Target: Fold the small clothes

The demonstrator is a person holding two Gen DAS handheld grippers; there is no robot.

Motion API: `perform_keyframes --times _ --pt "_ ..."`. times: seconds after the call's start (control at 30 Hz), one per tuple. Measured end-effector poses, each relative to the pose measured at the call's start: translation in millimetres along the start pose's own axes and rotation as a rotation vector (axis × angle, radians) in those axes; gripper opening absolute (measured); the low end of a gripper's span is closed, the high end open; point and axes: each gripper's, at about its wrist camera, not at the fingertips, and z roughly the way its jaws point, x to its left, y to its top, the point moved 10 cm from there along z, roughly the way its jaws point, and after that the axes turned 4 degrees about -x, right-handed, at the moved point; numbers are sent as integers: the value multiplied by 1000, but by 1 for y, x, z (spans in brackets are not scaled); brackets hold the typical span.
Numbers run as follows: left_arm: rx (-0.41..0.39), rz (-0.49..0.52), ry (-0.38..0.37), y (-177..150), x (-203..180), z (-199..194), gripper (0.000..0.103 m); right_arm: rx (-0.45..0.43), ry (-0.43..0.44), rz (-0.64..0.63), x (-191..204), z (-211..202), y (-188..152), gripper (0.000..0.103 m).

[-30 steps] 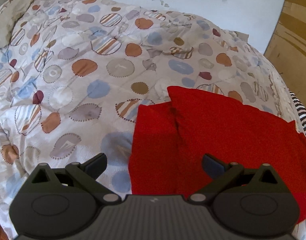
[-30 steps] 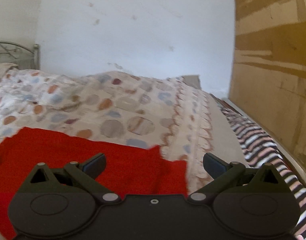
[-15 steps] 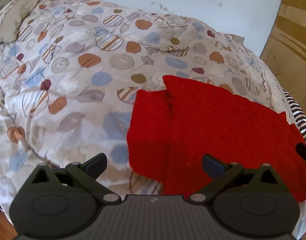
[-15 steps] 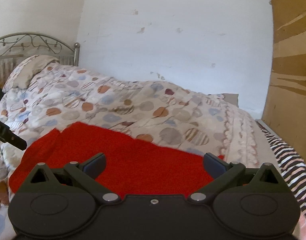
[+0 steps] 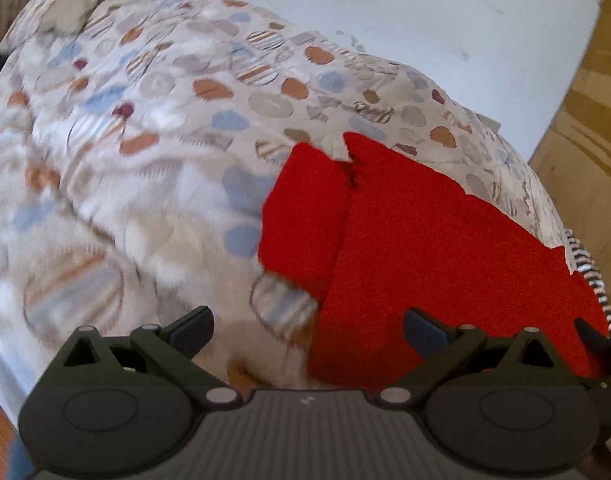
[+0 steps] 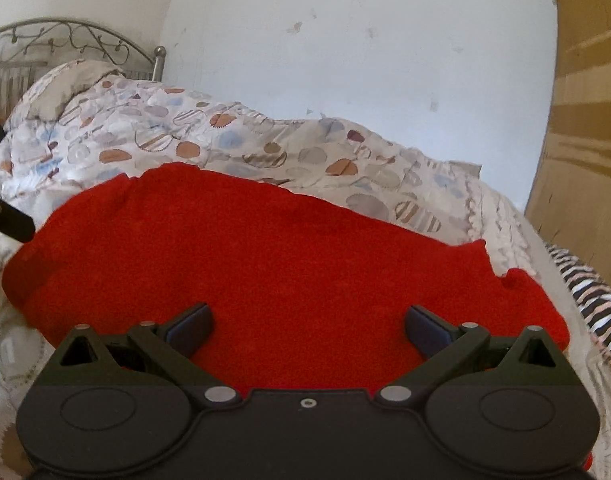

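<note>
Setting: home bedroom. Evidence: bed point(image 6: 501, 224) covered by a quilt point(image 6: 241, 148) printed with blue, orange and striped round patches; pillow point(image 6: 65, 88) at the head end; curled metal headboard point(image 6: 65, 40) behind it. White plaster wall point(image 6: 345, 60) is scuffed and chipped in spots. Brown panelled wood surface point(image 6: 585, 140) at the right. Striped cloth point(image 6: 593, 300) lies along the bed's far edge.

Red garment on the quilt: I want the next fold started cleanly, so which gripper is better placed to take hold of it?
Probably the right gripper: its open jaws sit squarely over the red garment. The left gripper, also open, straddles the garment's edge, with one finger over the patterned quilt.
</note>
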Motion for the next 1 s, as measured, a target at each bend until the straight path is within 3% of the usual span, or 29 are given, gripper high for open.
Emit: perform_keyframes --times 0.4,0.5,0.63,1.0 --pt "-21 -95 -42 -37 3 -5 103 -37 38 51 -6 -4 -2 103" --pt "-51 -117 -84 -31 0 -12 103 -36 39 51 -7 -4 -2 103" --pt "-103 -67 -102 -12 -1 -11 103 -36 37 49 -6 -4 -2 103" --pt "-115 58 -139 38 -11 34 103 -39 29 39 -6 -4 -3 103"
